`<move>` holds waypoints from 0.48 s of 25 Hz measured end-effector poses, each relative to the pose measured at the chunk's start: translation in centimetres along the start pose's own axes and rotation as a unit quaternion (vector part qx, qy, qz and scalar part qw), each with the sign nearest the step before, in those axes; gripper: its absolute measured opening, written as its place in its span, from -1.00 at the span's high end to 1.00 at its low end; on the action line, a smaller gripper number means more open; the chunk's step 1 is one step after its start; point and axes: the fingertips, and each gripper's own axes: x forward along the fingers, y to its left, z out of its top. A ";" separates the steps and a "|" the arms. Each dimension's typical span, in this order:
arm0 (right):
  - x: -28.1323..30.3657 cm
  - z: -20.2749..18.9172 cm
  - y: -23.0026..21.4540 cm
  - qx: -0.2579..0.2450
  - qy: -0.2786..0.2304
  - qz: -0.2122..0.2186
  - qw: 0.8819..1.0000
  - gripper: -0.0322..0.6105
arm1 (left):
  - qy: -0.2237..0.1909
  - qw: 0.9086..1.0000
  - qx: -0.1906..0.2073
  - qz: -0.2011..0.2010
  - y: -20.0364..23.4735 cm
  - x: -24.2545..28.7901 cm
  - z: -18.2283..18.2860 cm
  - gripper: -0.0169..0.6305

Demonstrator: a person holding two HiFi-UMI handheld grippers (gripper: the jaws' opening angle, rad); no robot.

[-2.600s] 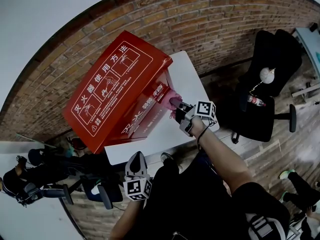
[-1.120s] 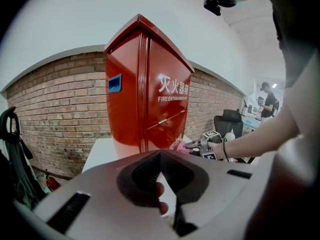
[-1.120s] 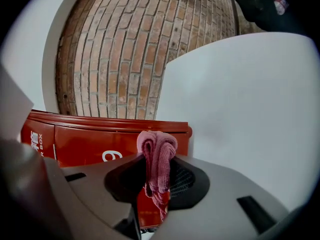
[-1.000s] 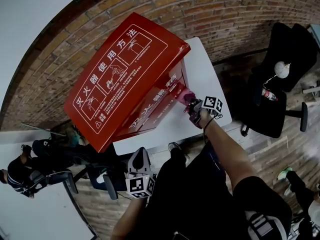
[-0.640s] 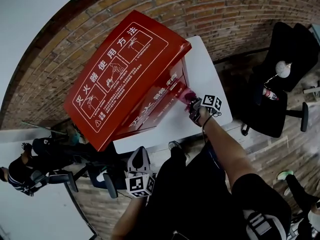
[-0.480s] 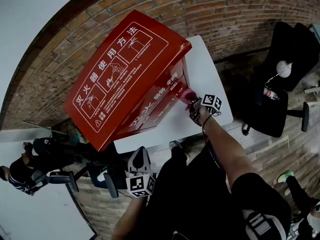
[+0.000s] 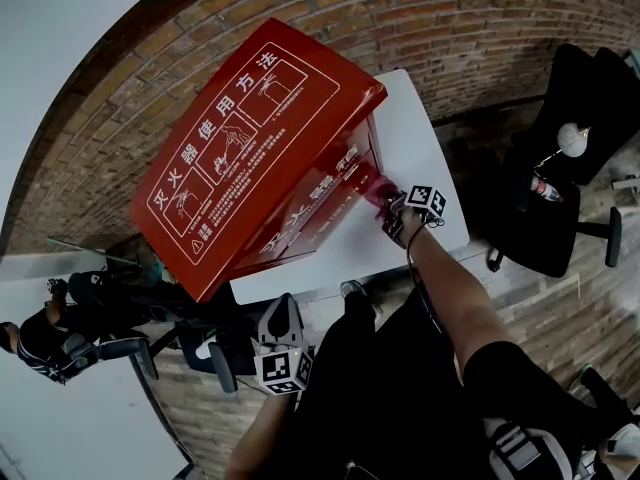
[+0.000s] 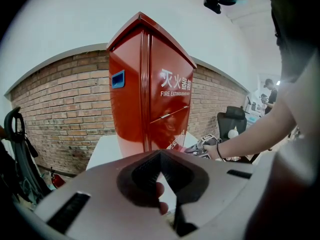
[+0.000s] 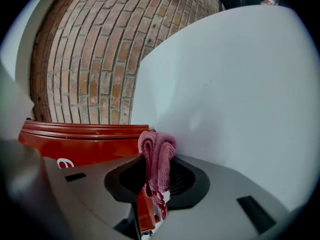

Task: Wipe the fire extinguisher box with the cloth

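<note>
The red box (image 7: 255,158) stands on a white table (image 7: 425,148) against a brick wall. At the box's lower front corner the right gripper (image 7: 390,203) has its jaws clamped on a bunched pink cloth (image 7: 377,188), which looks to be touching the box. That gripper's own view shows the cloth folded between the pads, with the box's red base just left of it. The left gripper (image 7: 280,318) hangs well back from the box, below the table edge, jaws closed tip to tip on nothing. Only its view shows the box's upright front with white lettering. The head view instead shows a broad face printed with instruction pictures.
</note>
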 end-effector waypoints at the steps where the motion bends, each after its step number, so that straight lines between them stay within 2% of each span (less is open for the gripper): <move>1: 0.0 0.1 0.0 0.001 0.001 0.000 1.000 0.57 | 0.000 1.000 0.000 0.001 0.0 0.0 0.0 0.86; 12: -0.8 3.3 0.3 -0.007 -0.014 -0.004 1.000 0.57 | -0.001 1.000 0.000 -0.005 -1.0 0.6 0.4 0.86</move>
